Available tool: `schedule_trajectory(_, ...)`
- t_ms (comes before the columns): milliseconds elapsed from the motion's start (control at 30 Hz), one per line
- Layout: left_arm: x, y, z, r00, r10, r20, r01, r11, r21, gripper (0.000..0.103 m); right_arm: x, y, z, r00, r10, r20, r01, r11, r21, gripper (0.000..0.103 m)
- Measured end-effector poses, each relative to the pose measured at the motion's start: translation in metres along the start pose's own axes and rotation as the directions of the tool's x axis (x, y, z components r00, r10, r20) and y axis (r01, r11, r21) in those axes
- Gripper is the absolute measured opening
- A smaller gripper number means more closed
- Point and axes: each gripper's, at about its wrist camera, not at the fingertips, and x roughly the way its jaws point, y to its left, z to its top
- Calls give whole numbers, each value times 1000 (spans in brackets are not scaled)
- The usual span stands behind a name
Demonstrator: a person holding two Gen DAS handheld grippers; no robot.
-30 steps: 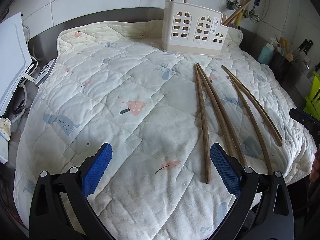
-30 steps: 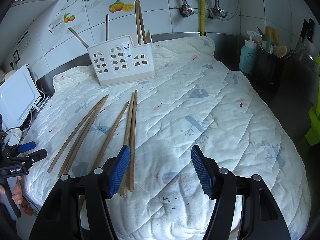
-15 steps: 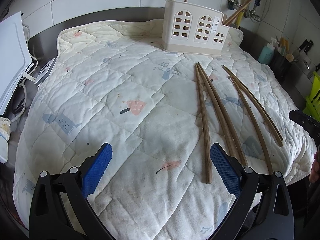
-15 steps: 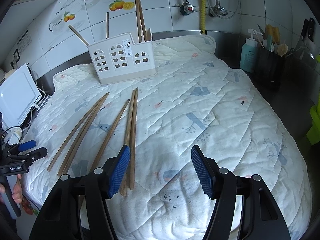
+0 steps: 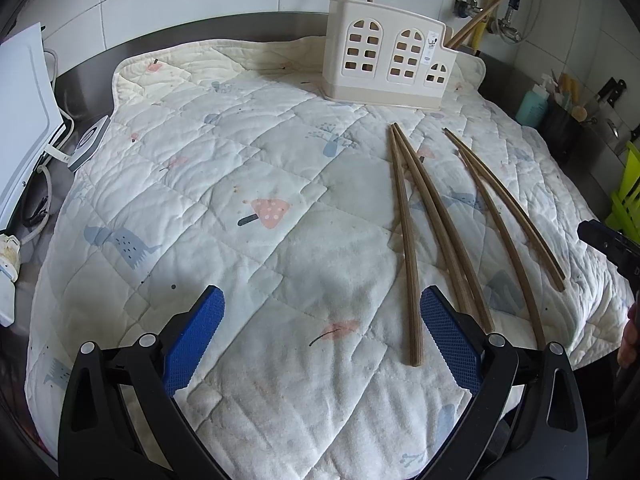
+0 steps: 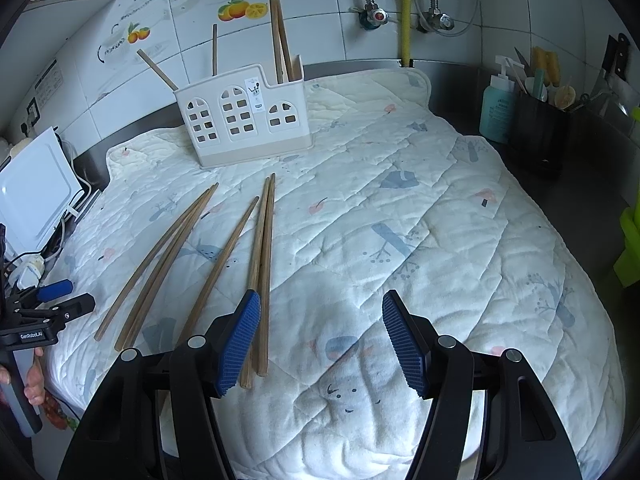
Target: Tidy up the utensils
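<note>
Chopsticks, 5 of them, lie loose on a quilted mat that covers the table, fanned out with their far tips pointing toward the cream utensil holder at the back of the mat. In the left wrist view, a white board leans at the far left edge. Left tongs are spread wide over bare quilt, pinching nothing, with the nearest chopstick just inside the right pad. In the right wrist view, right tongs are likewise spread and hold nothing; their left pad sits beside the near ends of 2 chopsticks lying together. More chopsticks stand upright in the holder. At the far right, a teal bottle stands beside a black container.
</note>
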Motion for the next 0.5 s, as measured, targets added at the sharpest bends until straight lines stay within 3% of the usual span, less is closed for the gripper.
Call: schedule_trajectory(500,2,-2,0,1000,-26,-11,26,1000,-4,97,-3,1,-1,1000,11,-7,-11,1000,-6,62)
